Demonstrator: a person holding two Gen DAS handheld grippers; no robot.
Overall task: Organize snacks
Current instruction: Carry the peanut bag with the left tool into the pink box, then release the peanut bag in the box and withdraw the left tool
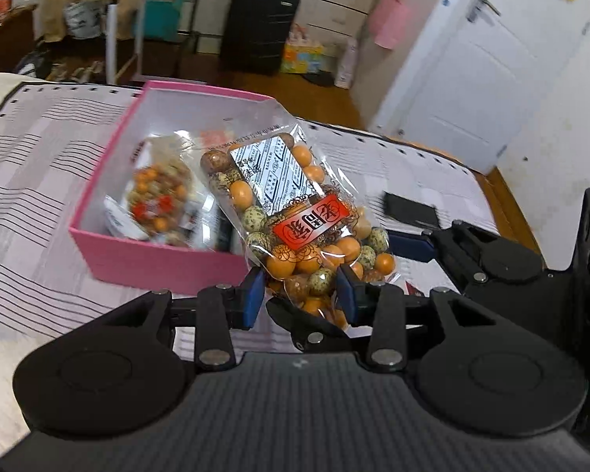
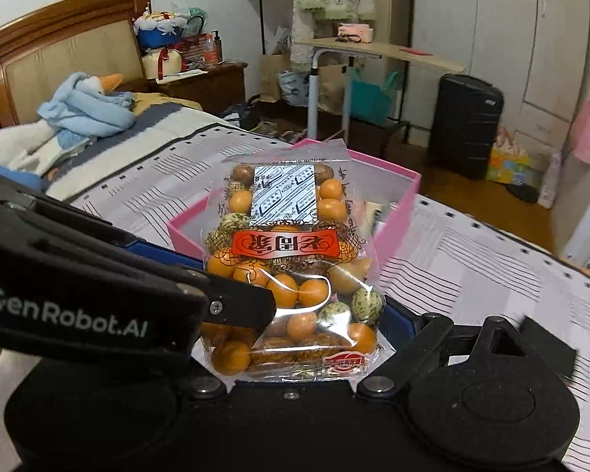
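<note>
A clear snack bag [image 1: 295, 212] of orange and speckled coated nuts with a red label is held above the near edge of an open pink box [image 1: 149, 259] on the bed. My left gripper [image 1: 301, 295] is shut on the bag's lower end. In the right wrist view the same bag [image 2: 291, 271] stands between the fingers of my right gripper [image 2: 295, 314], which grips its lower part, with the pink box [image 2: 397, 212] behind it. The left gripper's body [image 2: 98, 287] crosses in from the left. Another snack bag [image 1: 157, 192] lies inside the box.
The striped bedspread [image 1: 39, 181] covers the bed under the box. A black flat object [image 1: 411, 210] lies on the bed to the right. A blue blanket and plush goose [image 2: 86, 106] lie near the headboard. A black suitcase [image 2: 466, 126], a side table [image 2: 373, 49] and bags stand on the floor beyond.
</note>
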